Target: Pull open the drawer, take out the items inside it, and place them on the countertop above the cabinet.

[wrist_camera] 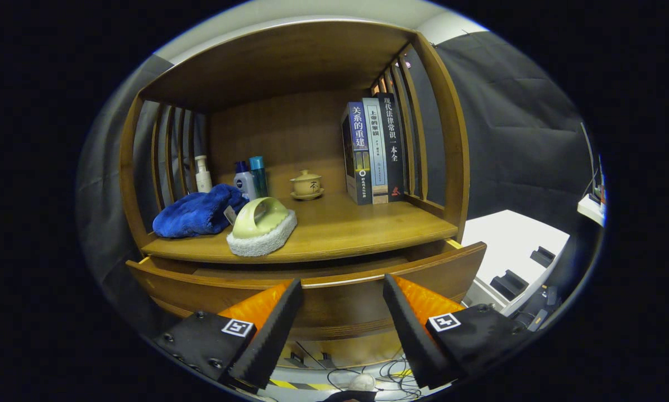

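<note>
The wooden cabinet's drawer (323,290) stands pulled out, its curved front just ahead of my fingers; I cannot see into it from here. On the countertop (362,229) above it lie a blue towel (197,212) at the left and a green-handled scrubber with a white pad (262,228) beside it. My gripper (343,290) hangs open in front of the drawer front, holding nothing. Its black-padded fingers (273,329) sit wide apart, level with the drawer face.
At the back of the shelf stand a white pump bottle (203,174), two other bottles (251,178), a small lidded tea cup (306,184) and three upright books (373,151). Slatted sides and a top board enclose the shelf. Cables (368,374) lie on the floor below.
</note>
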Tool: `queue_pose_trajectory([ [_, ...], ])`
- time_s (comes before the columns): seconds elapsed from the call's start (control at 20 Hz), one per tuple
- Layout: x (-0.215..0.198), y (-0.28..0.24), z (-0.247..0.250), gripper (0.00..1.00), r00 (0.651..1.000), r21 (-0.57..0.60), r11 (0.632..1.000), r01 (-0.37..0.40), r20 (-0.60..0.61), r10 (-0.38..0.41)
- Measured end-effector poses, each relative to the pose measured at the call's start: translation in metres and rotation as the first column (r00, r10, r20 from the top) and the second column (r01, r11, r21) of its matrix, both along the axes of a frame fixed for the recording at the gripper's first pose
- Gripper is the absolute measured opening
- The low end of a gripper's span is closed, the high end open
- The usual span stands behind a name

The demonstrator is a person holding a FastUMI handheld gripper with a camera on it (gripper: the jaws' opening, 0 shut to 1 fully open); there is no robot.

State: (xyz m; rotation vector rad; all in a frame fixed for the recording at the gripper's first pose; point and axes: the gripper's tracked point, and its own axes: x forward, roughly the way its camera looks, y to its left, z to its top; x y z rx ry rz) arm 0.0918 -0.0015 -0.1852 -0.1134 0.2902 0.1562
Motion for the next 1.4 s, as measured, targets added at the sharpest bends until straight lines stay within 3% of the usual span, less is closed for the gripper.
queue_pose_trajectory([
  [0.95,0.037,0.012,0.000,0.98,1.000,-0.034,0.999,0.009,-0.016,-0.009],
  [1.4,0.013,0.055,0.133,0.98,0.987,0.004,0.998,-0.056,0.151,0.055],
])
